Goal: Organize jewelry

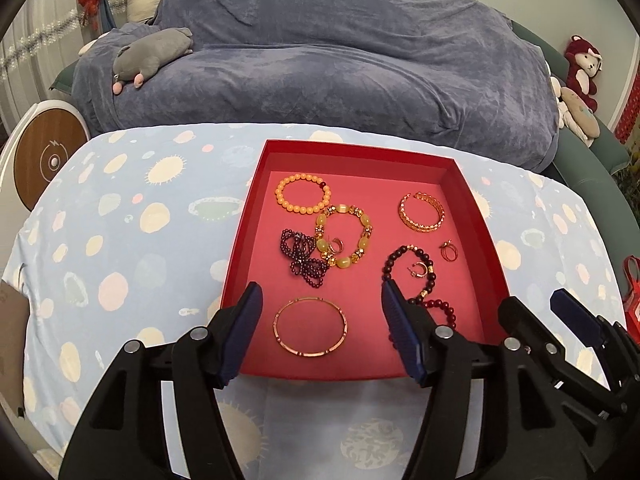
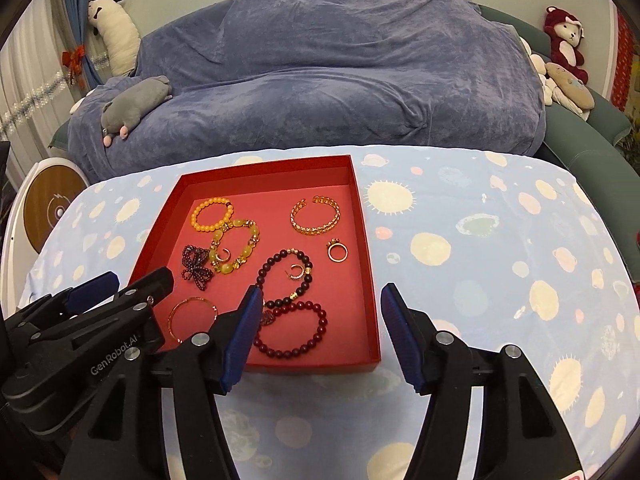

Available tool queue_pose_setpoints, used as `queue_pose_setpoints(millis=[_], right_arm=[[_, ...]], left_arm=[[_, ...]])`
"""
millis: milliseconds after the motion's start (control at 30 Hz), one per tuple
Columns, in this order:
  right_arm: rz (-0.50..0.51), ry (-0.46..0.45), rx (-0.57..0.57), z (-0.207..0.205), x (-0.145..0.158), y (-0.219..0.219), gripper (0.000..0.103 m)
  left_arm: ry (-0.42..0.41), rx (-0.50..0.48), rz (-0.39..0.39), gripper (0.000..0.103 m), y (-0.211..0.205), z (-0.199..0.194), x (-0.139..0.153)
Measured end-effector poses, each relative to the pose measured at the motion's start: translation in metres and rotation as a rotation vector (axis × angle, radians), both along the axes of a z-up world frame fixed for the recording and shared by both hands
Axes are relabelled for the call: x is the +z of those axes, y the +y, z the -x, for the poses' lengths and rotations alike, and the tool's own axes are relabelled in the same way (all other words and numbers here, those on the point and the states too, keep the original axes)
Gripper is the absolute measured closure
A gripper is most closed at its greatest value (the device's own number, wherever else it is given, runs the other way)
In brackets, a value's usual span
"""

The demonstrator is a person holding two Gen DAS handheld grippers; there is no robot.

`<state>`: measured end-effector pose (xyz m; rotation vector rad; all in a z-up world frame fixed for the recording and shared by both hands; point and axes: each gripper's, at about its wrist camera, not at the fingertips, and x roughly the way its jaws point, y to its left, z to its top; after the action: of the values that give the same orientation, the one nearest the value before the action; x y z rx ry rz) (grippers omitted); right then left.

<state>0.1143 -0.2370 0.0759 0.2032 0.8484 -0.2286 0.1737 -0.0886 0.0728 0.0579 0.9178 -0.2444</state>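
The left gripper (image 1: 322,308) has its fingers spread wide and holds nothing; between them lies a thin gold bangle (image 1: 310,326) on the floor of the red tray (image 1: 352,151). The right gripper (image 2: 320,308) is also wide open and empty, over the near right corner of the tray. Just beside its left finger (image 2: 244,332) lies a dark red bead bracelet (image 2: 296,330). Farther in the tray are an orange bead bracelet (image 1: 303,193), a gold cuff (image 1: 421,212) and a ring (image 2: 337,251). The tray stands on a blue spotted cloth (image 1: 132,216), in front of a covered sofa (image 1: 320,52).
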Motion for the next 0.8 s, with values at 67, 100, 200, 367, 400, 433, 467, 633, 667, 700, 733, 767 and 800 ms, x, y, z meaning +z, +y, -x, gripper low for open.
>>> queue_pose_setpoints(millis=[67, 100, 200, 367, 400, 433, 467, 633, 667, 700, 733, 767, 800], right_arm=[[0.002, 0.001, -0.006, 0.010, 0.001, 0.001, 0.041], [0.003, 0.003, -0.009, 0.015, 0.001, 0.002, 0.040], [0.002, 0.010, -0.020, 0.027, -0.001, 0.004, 0.036], [-0.017, 0.015, -0.040, 0.044, -0.007, 0.005, 0.025], [-0.018, 0.021, -0.037, 0.046, -0.009, 0.006, 0.024], [-0.018, 0.027, -0.033, 0.048, -0.010, 0.007, 0.024], [-0.015, 0.034, -0.031, 0.049, -0.013, 0.009, 0.024], [-0.019, 0.059, -0.034, 0.059, -0.022, 0.015, 0.020], [-0.017, 0.061, -0.036, 0.062, -0.024, 0.016, 0.020], [-0.016, 0.062, -0.034, 0.063, -0.025, 0.017, 0.020], [-0.014, 0.064, -0.033, 0.064, -0.025, 0.018, 0.020], [-0.011, 0.064, -0.032, 0.066, -0.026, 0.020, 0.019], [-0.004, 0.062, -0.032, 0.067, -0.026, 0.021, 0.019]], left_arm=[[-0.004, 0.003, 0.000, 0.038, 0.003, 0.009, 0.001], [-0.003, 0.006, -0.003, 0.034, 0.004, 0.013, 0.001], [0.002, 0.031, -0.014, 0.023, 0.012, 0.024, -0.002], [0.016, 0.066, -0.009, 0.011, 0.024, 0.036, -0.008], [0.021, 0.068, -0.014, 0.011, 0.025, 0.038, -0.010], [0.025, 0.069, -0.020, 0.011, 0.027, 0.041, -0.012], [0.030, 0.071, -0.025, 0.011, 0.027, 0.043, -0.014], [0.049, 0.091, -0.024, 0.010, 0.036, 0.053, -0.024], [0.051, 0.093, -0.023, 0.010, 0.037, 0.054, -0.026], [0.053, 0.096, -0.024, 0.009, 0.038, 0.056, -0.027], [0.055, 0.097, -0.027, 0.009, 0.039, 0.058, -0.029], [0.055, 0.098, -0.030, 0.009, 0.040, 0.060, -0.030], [0.054, 0.099, -0.037, 0.009, 0.041, 0.062, -0.032]])
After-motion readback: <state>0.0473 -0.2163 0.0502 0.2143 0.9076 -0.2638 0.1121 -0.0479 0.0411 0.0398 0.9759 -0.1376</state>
